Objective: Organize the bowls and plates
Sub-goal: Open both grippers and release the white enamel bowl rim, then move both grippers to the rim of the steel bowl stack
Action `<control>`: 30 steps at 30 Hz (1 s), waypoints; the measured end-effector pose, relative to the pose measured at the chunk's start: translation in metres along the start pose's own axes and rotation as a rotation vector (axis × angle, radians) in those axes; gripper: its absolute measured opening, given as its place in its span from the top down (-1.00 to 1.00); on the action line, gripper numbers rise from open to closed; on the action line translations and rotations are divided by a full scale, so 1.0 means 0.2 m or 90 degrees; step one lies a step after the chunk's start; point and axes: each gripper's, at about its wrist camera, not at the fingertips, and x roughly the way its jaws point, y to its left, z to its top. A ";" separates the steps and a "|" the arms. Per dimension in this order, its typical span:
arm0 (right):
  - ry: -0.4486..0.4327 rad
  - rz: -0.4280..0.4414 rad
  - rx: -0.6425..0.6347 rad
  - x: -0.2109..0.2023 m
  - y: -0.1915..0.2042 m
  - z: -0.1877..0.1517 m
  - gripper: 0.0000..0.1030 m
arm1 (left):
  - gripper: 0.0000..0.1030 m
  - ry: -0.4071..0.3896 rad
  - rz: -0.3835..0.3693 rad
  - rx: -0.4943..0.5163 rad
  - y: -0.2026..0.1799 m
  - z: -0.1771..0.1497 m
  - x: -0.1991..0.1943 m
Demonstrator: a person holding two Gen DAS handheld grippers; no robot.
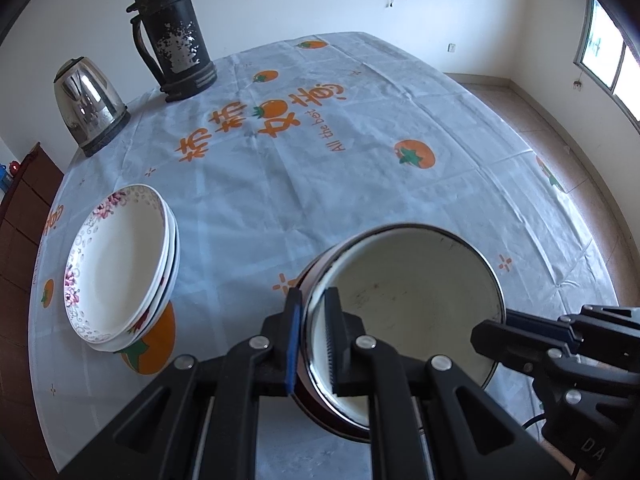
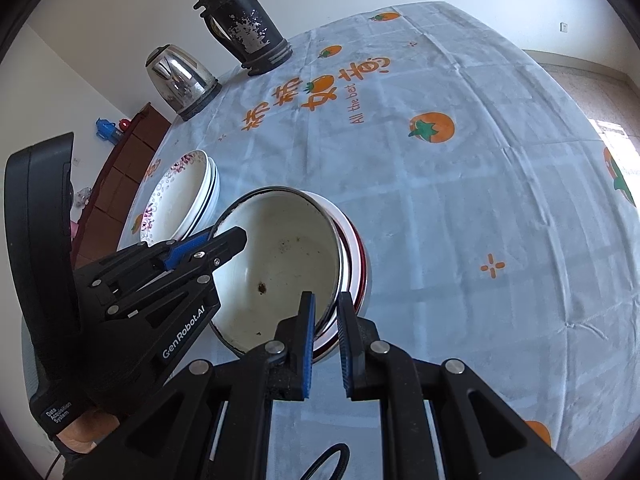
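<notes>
A: What are the two grippers doing?

B: Both are clamped on the rim of the enamel bowl (image 1: pixel 404 288). The left gripper (image 1: pixel 314 336) pinches the rim narrowly, one pad outside the wall and one inside. The right gripper (image 2: pixel 326 340) bites the opposite rim the same way.

A: Is the bowl alone?

B: No, it sits nested in another bowl (image 2: pixel 356 256) with a red band, on the tablecloth (image 1: pixel 360 168).

A: And the plates?

B: The stack of flowered plates (image 1: pixel 120 264) lies to the left of the left gripper, apart from the bowls.

A: Anything beyond the grippers?

B: A steel kettle (image 1: pixel 90 106) and a dark thermos (image 1: pixel 174 34) stand at the far left edge of the table.
</notes>
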 end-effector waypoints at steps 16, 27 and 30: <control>-0.085 -0.023 -0.026 -0.08 0.01 -0.01 0.75 | -0.36 -0.115 0.011 -0.007 0.02 -0.01 -0.17; -0.201 -0.030 -0.025 -0.11 -0.03 -0.11 0.64 | -0.74 -0.215 0.055 -0.047 0.09 -0.12 -0.21; -0.234 -0.032 -0.009 -0.11 -0.06 -0.15 0.06 | -0.87 -0.249 0.081 -0.050 0.11 -0.16 -0.22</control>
